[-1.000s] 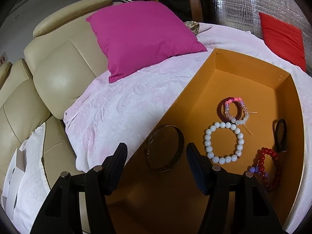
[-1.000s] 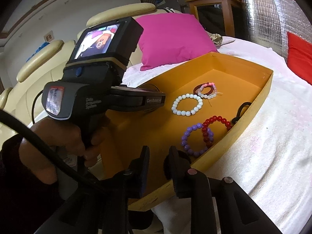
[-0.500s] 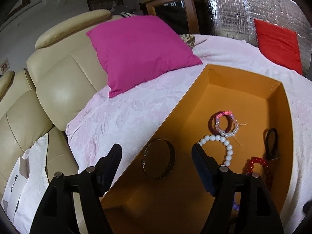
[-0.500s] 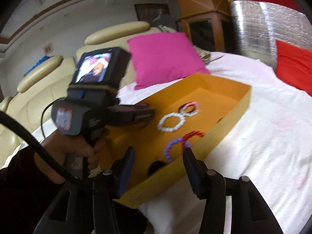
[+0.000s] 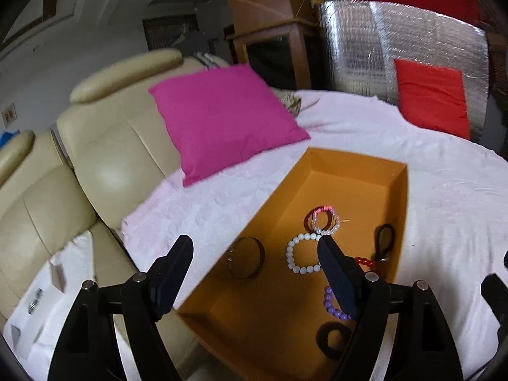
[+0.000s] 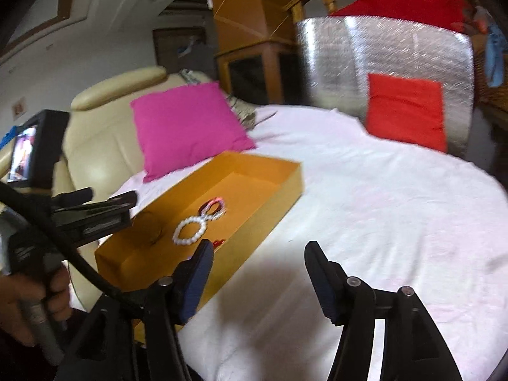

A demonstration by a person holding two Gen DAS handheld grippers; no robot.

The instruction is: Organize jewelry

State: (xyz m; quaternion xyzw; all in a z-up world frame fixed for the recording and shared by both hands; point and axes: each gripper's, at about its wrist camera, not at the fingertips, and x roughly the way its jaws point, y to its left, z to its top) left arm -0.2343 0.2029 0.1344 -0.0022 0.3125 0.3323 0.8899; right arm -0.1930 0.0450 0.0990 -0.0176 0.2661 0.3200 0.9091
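Observation:
An orange box [image 5: 346, 162] lies on the white bed cover and holds the jewelry. Inside are a white bead bracelet [image 5: 301, 254], a pink and clear bracelet [image 5: 324, 219], a metal bangle [image 5: 246, 262], a red bead bracelet [image 5: 365, 261], a purple bead bracelet [image 5: 333, 304] and dark hair ties [image 5: 384, 241]. My left gripper [image 5: 255, 247] is open and empty above the box's near end. My right gripper [image 6: 258, 254] is open and empty, above the bed just right of the box [image 6: 285, 187]. The white bracelet [image 6: 190, 230] shows there too.
A magenta pillow [image 5: 222, 120] leans on a cream leather headboard [image 5: 108, 146] behind the box. A red pillow [image 5: 431, 98] rests against a silver foil panel [image 5: 397, 38] at the back right. White bed cover [image 6: 397, 209] spreads right of the box.
Both grippers have risen and pulled back from the box. My right gripper has opened from nearly shut and swung right over the bed. The left stayed open.

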